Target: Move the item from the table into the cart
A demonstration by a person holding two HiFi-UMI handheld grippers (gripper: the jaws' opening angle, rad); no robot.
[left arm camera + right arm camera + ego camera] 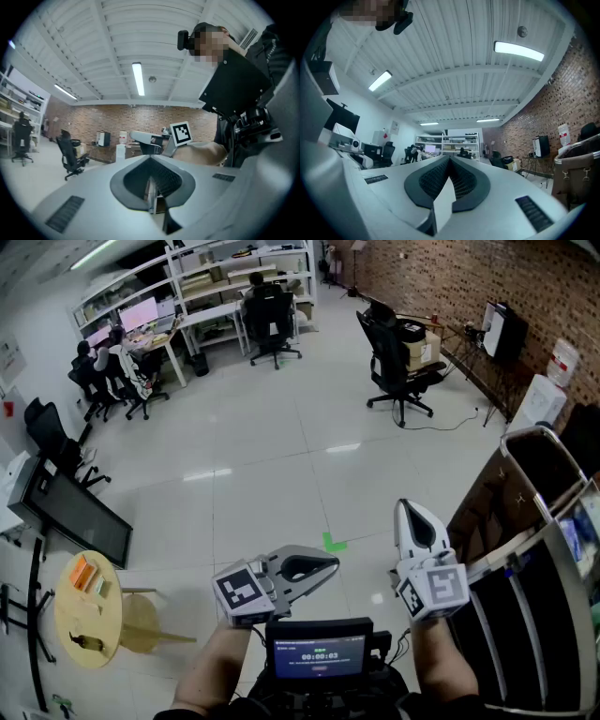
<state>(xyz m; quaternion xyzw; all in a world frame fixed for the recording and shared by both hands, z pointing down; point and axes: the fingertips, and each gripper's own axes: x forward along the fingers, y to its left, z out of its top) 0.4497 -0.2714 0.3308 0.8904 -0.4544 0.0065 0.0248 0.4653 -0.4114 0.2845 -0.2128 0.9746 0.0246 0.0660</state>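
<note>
left hand-held gripper and right hand-held gripper, both closed and empty. orange item lies on round worktop far left, its direction and print too small to tell. cart stands right.

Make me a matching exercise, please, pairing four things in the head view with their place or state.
Things:
1. round table
2. cart
3. green floor mark
4. left gripper

Descriptions:
A. jaws shut, nothing held
B. far right of the frame
C. lower left, orange items on top
D. on the white floor, mid-frame

Pairs: 1-C, 2-B, 3-D, 4-A
</note>
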